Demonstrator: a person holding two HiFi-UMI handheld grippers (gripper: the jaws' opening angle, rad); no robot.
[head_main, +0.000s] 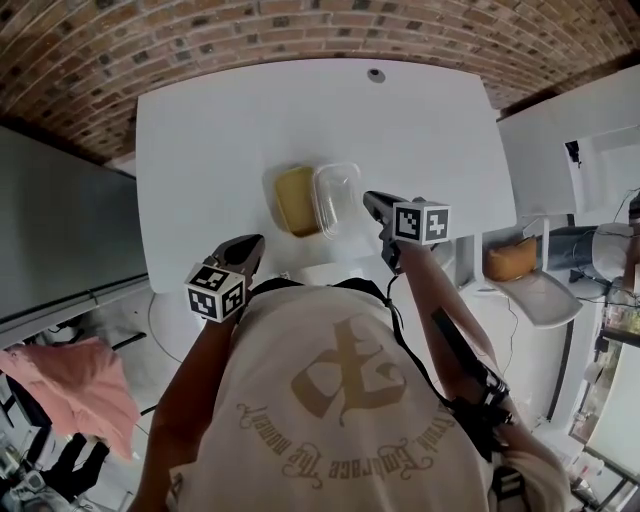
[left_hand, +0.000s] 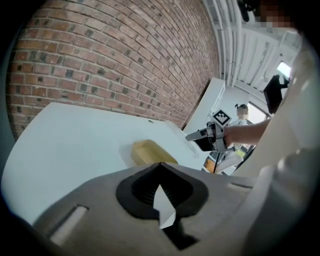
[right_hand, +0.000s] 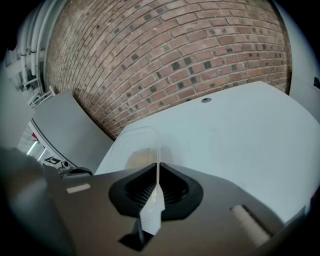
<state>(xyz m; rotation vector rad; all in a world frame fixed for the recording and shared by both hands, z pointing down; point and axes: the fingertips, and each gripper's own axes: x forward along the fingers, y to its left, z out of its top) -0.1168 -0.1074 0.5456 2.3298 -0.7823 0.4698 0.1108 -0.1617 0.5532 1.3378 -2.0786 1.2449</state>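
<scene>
**Right fingers clamped on clear lid, left fingers closed and free**

The fingers of the right gripper are seen pressed together on the thin edge of a clear plastic lid, which stands up out of them, tilted. Through the lid a yellow shape is dimly made out. In the head view the right gripper is found at the lid's right side, and the lid is set just beside a yellow container, on its right. Both are carried near the middle of the white worktop.

The fingers of the left gripper are shown together with nothing between them; only a sliver of pale surface is seen below their tips. This gripper is held over the near edge of the worktop, apart from the yellow container, which lies ahead of it. The right gripper is also caught in the left gripper view, beyond the container.

Behind the worktop a brick wall is seen.
</scene>
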